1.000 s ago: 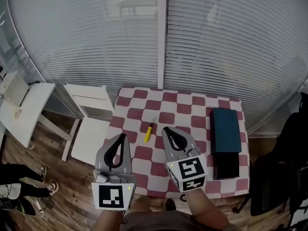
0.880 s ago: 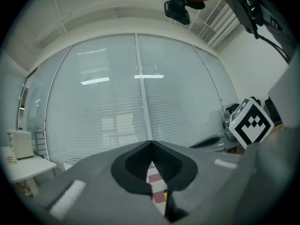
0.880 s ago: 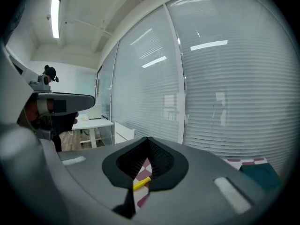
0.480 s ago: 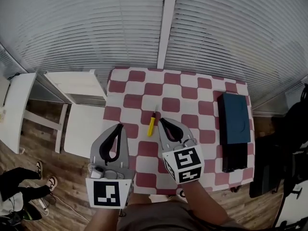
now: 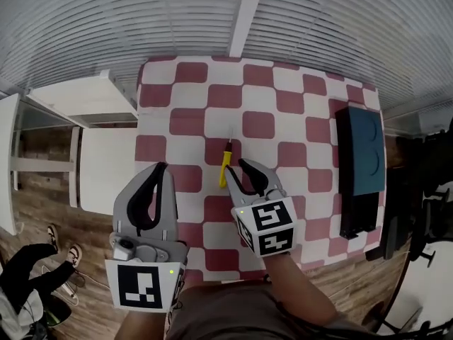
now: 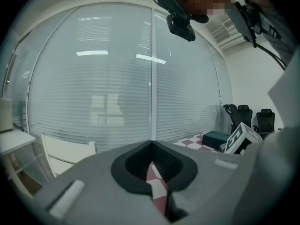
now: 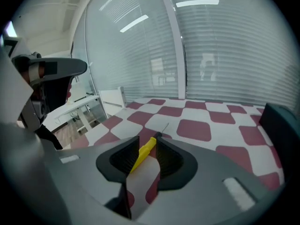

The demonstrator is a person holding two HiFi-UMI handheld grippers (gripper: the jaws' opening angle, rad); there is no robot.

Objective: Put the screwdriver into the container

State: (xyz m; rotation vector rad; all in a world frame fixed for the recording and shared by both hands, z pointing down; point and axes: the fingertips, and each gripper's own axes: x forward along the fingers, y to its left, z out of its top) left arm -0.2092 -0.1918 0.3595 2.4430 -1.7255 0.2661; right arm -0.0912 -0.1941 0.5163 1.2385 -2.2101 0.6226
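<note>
A checked red-and-white surface (image 5: pixel 258 125) fills the head view, set against a wall of closed blinds. At its right edge lies the dark teal container (image 5: pixel 361 147), long side running away from the person. It sits well apart from everything else on the cloth, so the job appears to call for a carry across to that side. Whether its top is open cannot be made out from above.

The left claw (image 5: pixel 161 167) hangs over the near left edge, its jaws together and holding nothing. The left gripper view shows only cloth through the slit between them. Held back there, it seems to be idle and out of the way of the working hand.

The right claw (image 5: pixel 235 168) is pushed forward and low near the middle of the surface. Its jaws stand a little apart on either side of the yellow handle, not visibly pinched on it, a pose that reads as lining up a grasp.

The screwdriver (image 5: pixel 225 167) lies flat on the cloth, slim shaft pointing away from the person. In the right gripper view its handle (image 7: pixel 146 150) runs between the jaw tips, so the pick-up appears imminent but not done.
</note>
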